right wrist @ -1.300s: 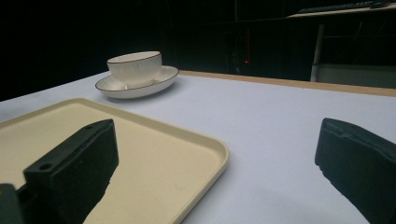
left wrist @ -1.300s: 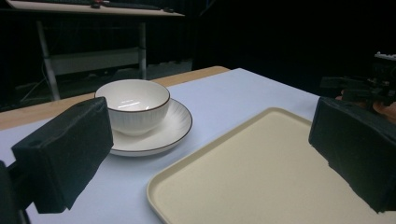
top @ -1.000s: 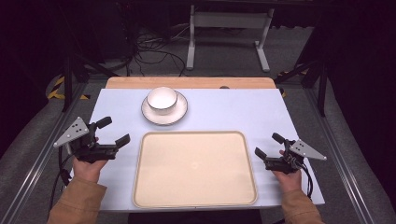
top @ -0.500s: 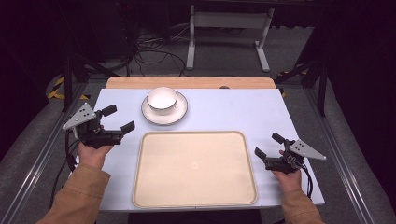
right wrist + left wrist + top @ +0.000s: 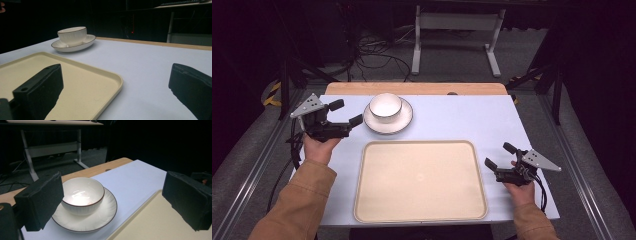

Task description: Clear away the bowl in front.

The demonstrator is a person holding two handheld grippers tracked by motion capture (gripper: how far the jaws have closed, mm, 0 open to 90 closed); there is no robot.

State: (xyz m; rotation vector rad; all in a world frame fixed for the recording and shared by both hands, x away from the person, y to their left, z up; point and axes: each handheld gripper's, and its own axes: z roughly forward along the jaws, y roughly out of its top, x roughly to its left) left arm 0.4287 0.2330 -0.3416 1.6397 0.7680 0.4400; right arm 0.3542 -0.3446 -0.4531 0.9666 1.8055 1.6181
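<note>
High view: a pale blue table top with a wooden strip along its far edge carries a rectangular cream plastic tray with rounded corners, set near the person's side. Beyond the tray's far left corner, apart from it, stands a white ribbed ceramic bowl with a thin dark rim, seated in the middle of a white ceramic saucer with the same dark rim line.

The left gripper, held in the person's left hand above the table's left part, points toward the bowl and saucer; its jaws stand wide apart and grip nothing, one tip near the saucer's left edge without touching it. A tan sleeve covers that forearm.

The right gripper lies low just beside the tray's right edge, well apart from the bowl, its jaws likewise spread wide and empty.

Left gripper view: the bowl sits upright on the saucer between the two black jaws, closer to the left one; the bowl's interior is empty and glossy. The tray's corner enters at the lower right.

Right gripper view: the tray lies flat under the left jaw, with the bowl and saucer farther off on the table.
</note>
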